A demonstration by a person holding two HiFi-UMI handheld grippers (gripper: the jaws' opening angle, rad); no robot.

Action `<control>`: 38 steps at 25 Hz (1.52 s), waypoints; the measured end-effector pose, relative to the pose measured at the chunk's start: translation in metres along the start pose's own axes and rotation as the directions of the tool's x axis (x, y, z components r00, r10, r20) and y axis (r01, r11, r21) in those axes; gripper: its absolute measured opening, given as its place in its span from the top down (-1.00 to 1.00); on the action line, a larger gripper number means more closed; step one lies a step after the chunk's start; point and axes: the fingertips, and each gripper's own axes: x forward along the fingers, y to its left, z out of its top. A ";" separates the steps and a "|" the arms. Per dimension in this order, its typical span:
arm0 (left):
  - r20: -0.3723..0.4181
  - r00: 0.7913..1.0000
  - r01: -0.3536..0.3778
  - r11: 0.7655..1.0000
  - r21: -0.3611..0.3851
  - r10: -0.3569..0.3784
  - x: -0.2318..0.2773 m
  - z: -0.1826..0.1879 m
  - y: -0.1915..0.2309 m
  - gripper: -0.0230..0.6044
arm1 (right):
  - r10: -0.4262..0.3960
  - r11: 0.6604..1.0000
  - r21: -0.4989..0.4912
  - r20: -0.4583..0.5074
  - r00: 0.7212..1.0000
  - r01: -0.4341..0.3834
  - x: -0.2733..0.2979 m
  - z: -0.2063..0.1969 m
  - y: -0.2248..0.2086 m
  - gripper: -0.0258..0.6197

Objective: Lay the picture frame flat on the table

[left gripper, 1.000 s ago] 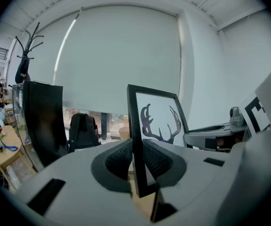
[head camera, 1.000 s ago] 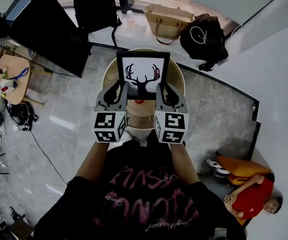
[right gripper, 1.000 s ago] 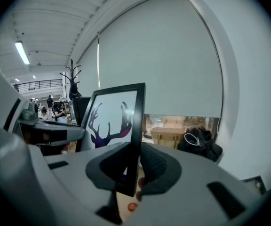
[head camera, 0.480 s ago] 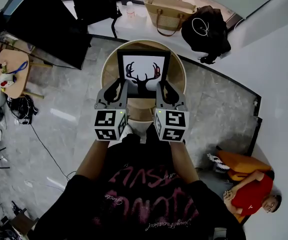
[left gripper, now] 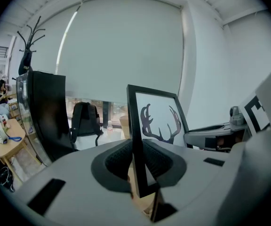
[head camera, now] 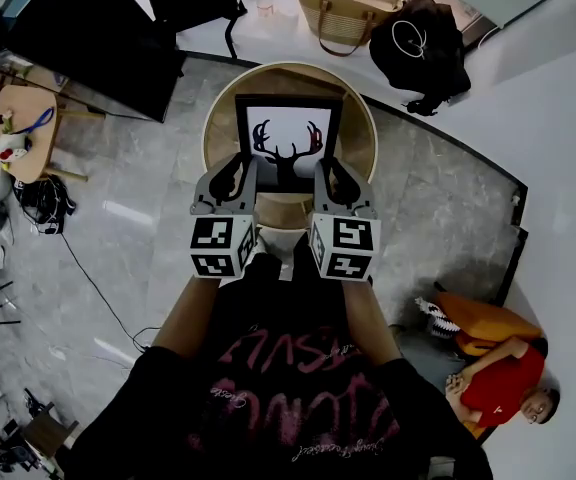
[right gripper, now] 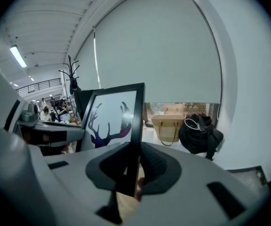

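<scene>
Since the earlier head views, the black-rimmed rectangular picture frame with a white antler print (head camera: 288, 143) and the round pale wooden table (head camera: 360, 138) under it sit slightly higher in the picture, while both grippers keep their places at the frame's near corners. The frame stands nearly upright over the middle of the table, print facing the person. Whether its near edge rests on the wood cannot be told.

The left gripper (head camera: 240, 176) pinches the frame's left side rail low down, its ribbed pads pressed against front and back of the rim (left gripper: 138, 161). The right gripper (head camera: 330, 176) clamps the right rail in the same way (right gripper: 131, 166).

Handling, as a judgement: the frame looks stiff and light, with a thin, smooth rim that may slip between the pads, and its face is probably glazed, hence fragile. The two low side rails are sound places to hold. Lowering calls for both sides to tip together, so that the far edge meets the table gently.
</scene>
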 end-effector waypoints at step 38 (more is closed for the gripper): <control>-0.154 0.988 -0.036 0.997 -0.072 0.024 0.022 -0.098 -0.017 0.70 | 0.048 0.998 0.047 -0.156 0.987 -0.041 0.016 -0.102 -0.020 0.67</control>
